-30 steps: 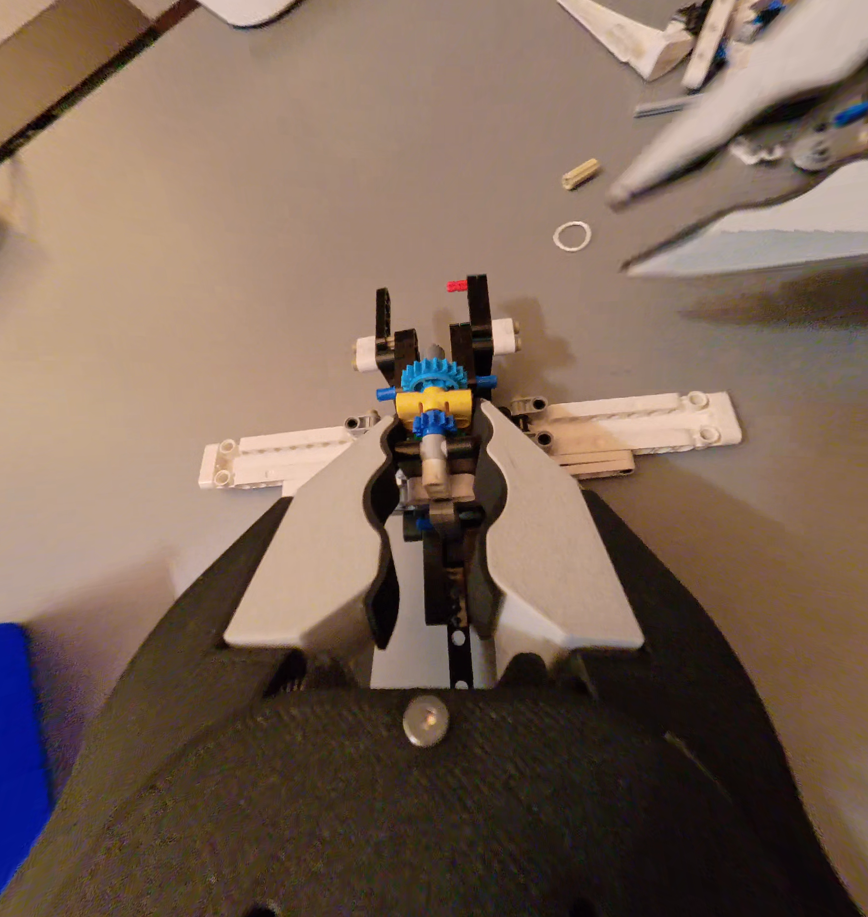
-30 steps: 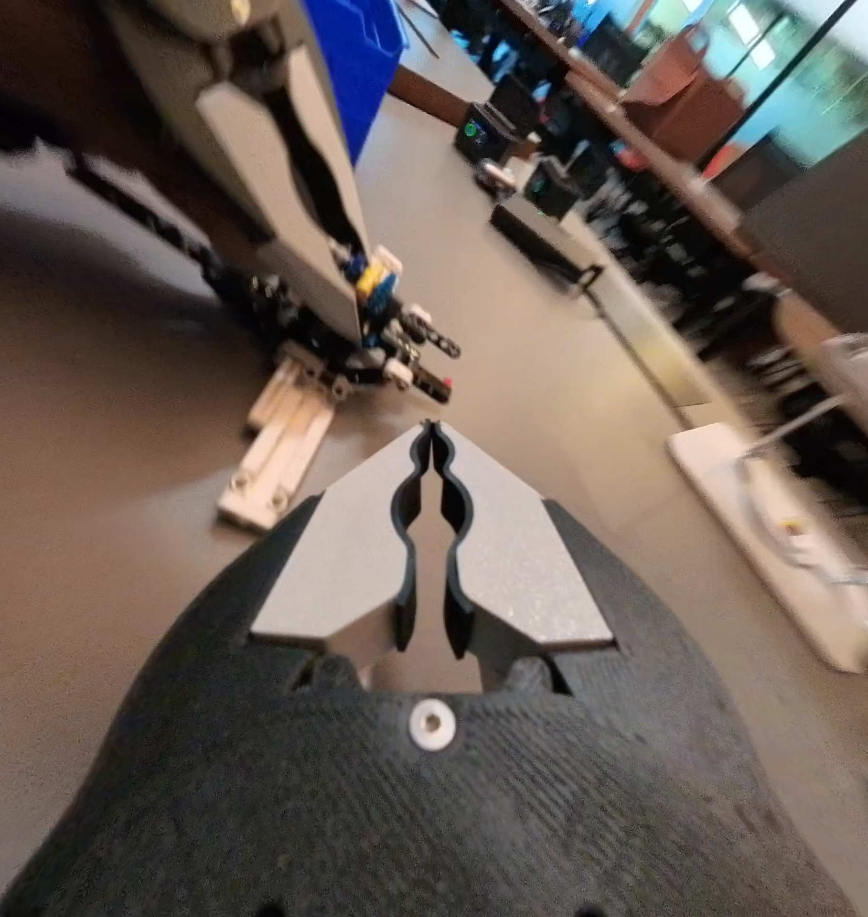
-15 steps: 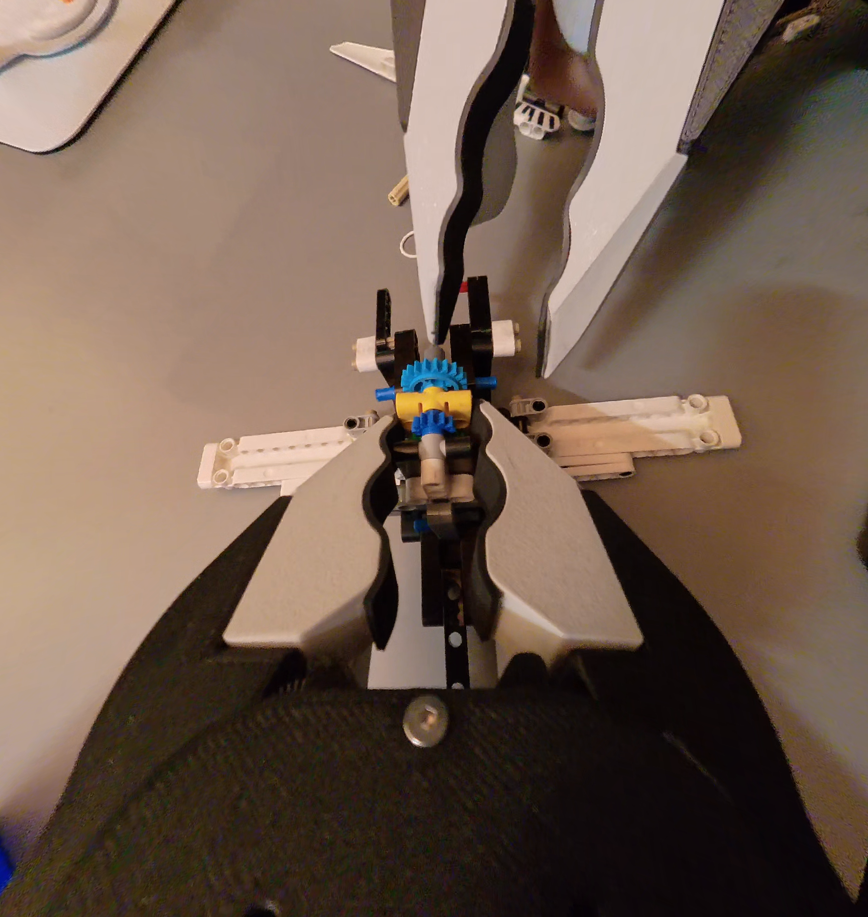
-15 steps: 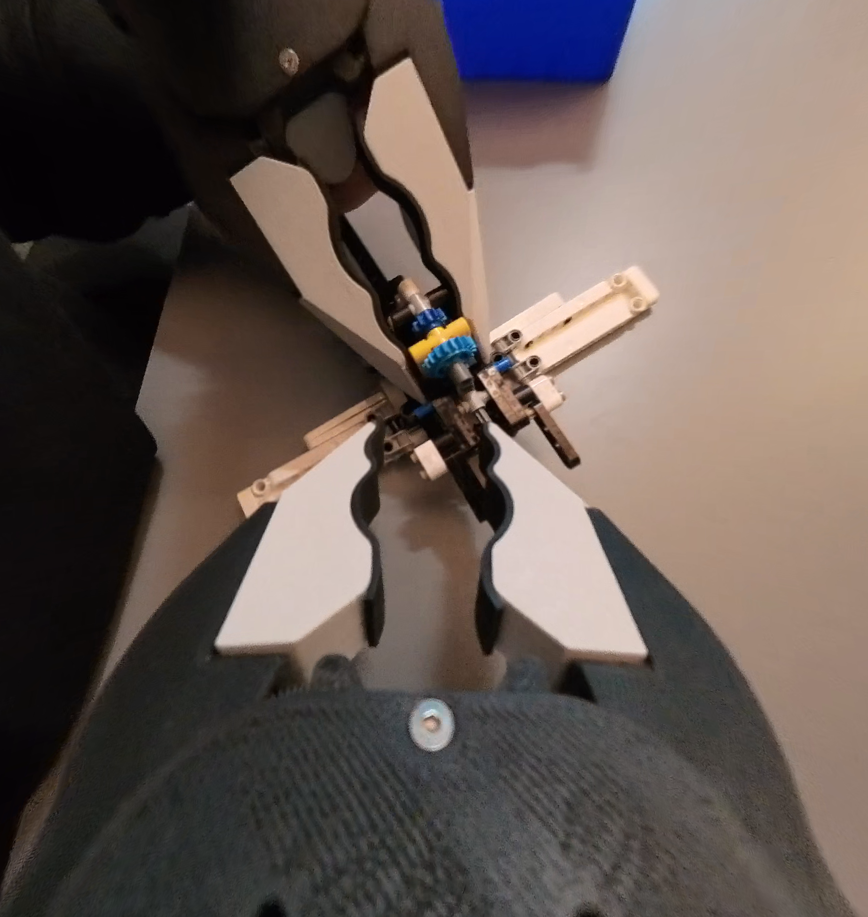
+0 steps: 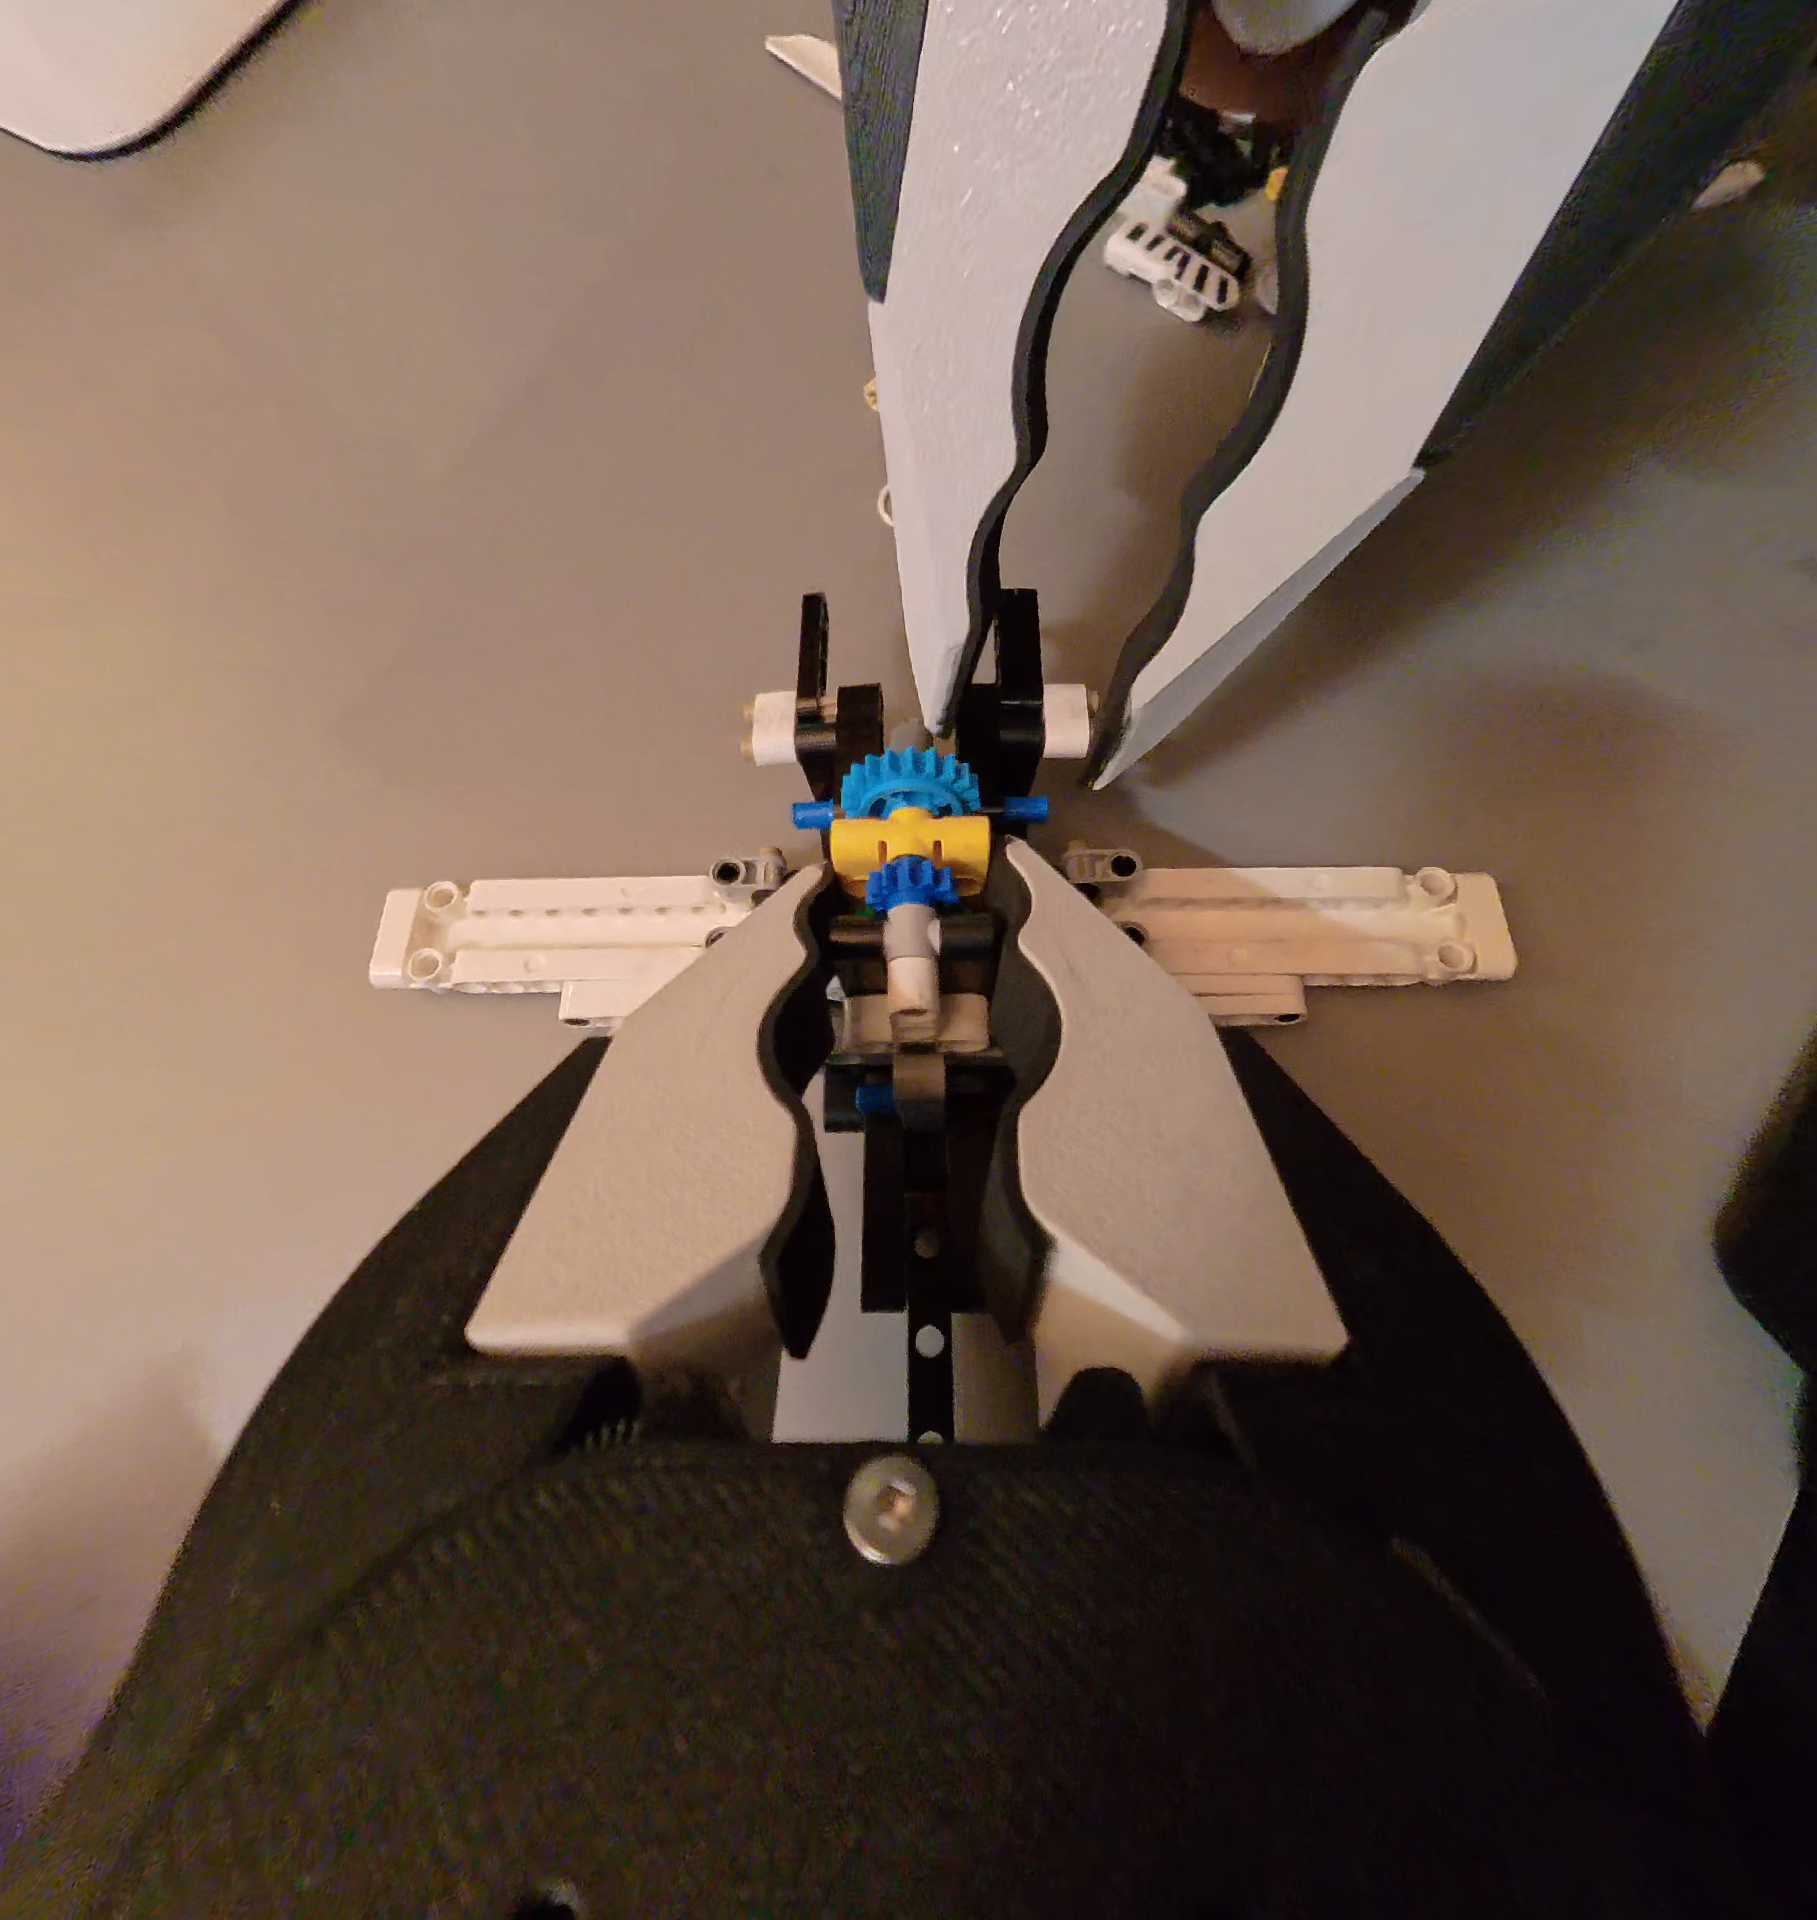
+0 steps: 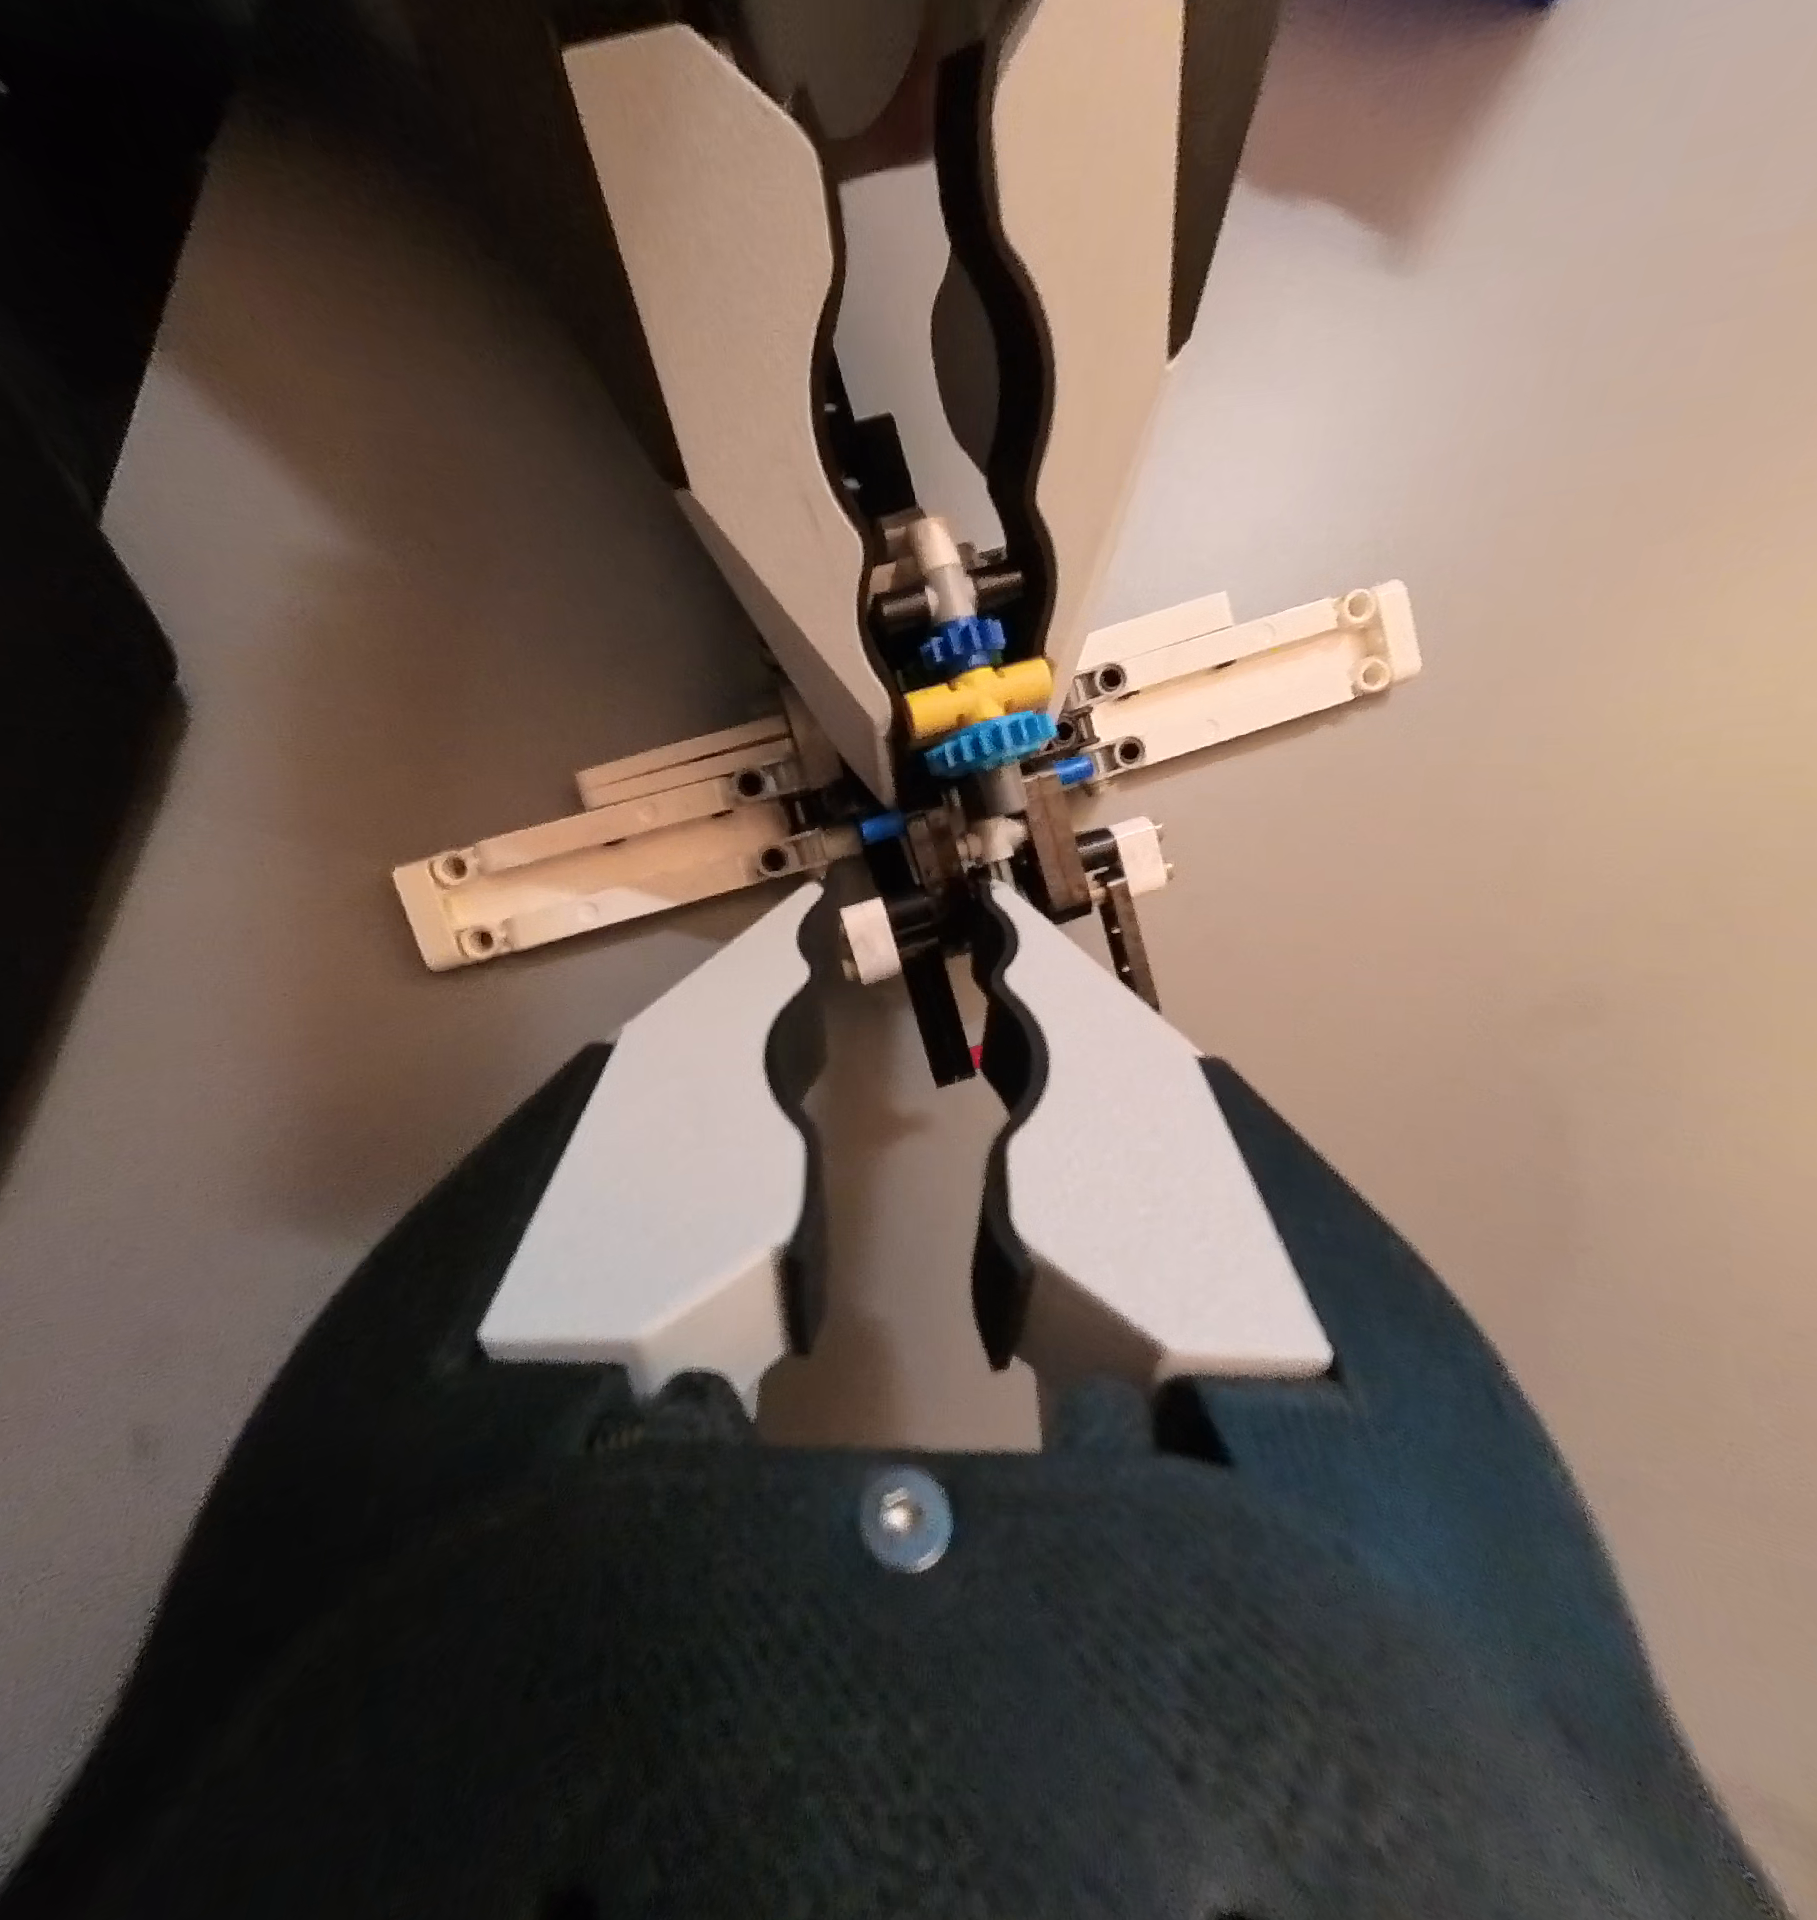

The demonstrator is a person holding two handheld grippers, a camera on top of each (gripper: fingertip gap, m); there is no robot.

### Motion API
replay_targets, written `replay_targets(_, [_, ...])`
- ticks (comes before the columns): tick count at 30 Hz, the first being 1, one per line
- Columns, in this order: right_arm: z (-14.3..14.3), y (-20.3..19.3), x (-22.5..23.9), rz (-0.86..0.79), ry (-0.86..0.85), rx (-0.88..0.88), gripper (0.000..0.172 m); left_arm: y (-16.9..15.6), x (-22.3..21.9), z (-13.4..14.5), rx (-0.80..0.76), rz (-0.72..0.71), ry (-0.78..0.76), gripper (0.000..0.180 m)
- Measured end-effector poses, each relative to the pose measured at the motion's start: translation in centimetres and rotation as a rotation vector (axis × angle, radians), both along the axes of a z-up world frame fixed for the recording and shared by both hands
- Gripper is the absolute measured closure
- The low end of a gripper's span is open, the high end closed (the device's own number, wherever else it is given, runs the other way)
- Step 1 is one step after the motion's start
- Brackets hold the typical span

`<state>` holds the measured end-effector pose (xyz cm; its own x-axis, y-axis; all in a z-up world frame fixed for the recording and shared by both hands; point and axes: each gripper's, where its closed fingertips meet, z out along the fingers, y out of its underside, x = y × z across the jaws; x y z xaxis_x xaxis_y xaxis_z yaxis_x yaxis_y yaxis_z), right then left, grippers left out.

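A brick-built model with blue gears [image 5: 909, 795], a yellow block and white wing panels [image 5: 592, 914] lies on the grey table [image 5: 364, 520]. My left gripper [image 5: 914, 868] is shut on the model's black middle body, pads against both sides. It also shows in the right wrist view [image 6: 971, 727]. My right gripper [image 6: 904, 904] faces it from the other end. Its pads are closed on the model's upright black beam [image 6: 940, 997] and white connector [image 6: 868, 940]. In the left wrist view the right gripper [image 5: 1023, 748] brackets that same beam and connector.
A white flat pad [image 5: 83, 73] lies at the far left. A small black and white brick assembly [image 5: 1184, 249] sits behind the right gripper. A dark shape [image 5: 1797, 1195] stands at the right edge. A dark mass [image 6: 31, 520] fills the right wrist view's left side. Both grippers' tips are close together, under 4 cm apart. Both grippers' tips are roughly 15 cm from the dark mass [image 6: 31, 520].
My right gripper swung in from the far right, opened, and closed its jaws around the model's front beam and connector. My left gripper kept its hold and did not move.
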<state>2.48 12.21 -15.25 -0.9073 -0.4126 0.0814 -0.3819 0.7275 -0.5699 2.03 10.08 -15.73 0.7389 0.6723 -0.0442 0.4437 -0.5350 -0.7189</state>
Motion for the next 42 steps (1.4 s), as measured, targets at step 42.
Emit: replay_targets(42, [0.7,0.8,-0.7,-0.259,-0.201,-0.136,0.129,0.4,-0.1,-0.1,0.046,0.121,-0.042,0.152])
